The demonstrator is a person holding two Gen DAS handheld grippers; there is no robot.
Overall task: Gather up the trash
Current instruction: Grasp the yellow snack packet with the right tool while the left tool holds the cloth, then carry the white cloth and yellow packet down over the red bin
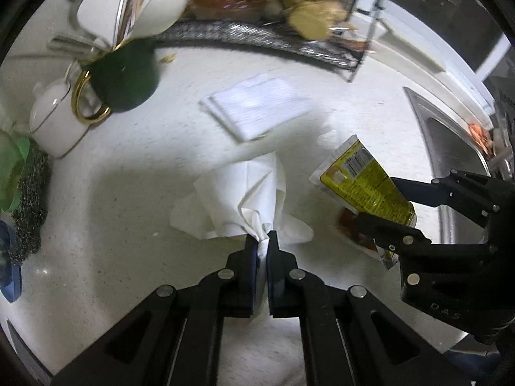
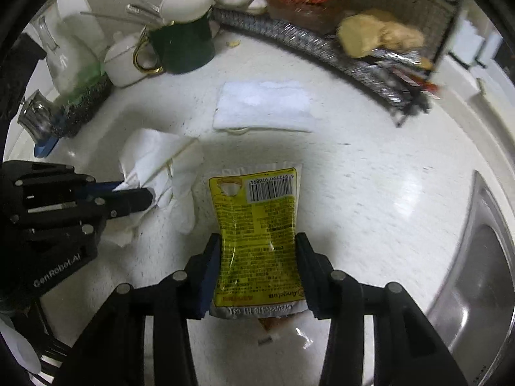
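Observation:
A crumpled white paper napkin (image 1: pixel 244 193) hangs from my left gripper (image 1: pixel 262 238), which is shut on its bunched end just above the white counter (image 1: pixel 112 225). In the right wrist view the same napkin (image 2: pixel 151 157) and left gripper (image 2: pixel 141 193) show at the left. A yellow snack packet (image 2: pixel 257 212) with a barcode sits between the pads of my right gripper (image 2: pixel 257 241), which pinch its sides inward. From the left wrist view the packet (image 1: pixel 363 180) and right gripper (image 1: pixel 379 201) lie to the right. A torn reddish wrapper scrap (image 2: pixel 273 325) lies under the packet.
A folded white cloth (image 2: pixel 264 106) lies mid-counter. Behind it stands a wire basket (image 2: pixel 354 58) of food. A dark green mug (image 2: pixel 183 48) holding utensils, a white lidded pot (image 2: pixel 125 61) and a scouring pad (image 2: pixel 83 106) crowd the back left. A steel sink (image 2: pixel 482 257) borders the right.

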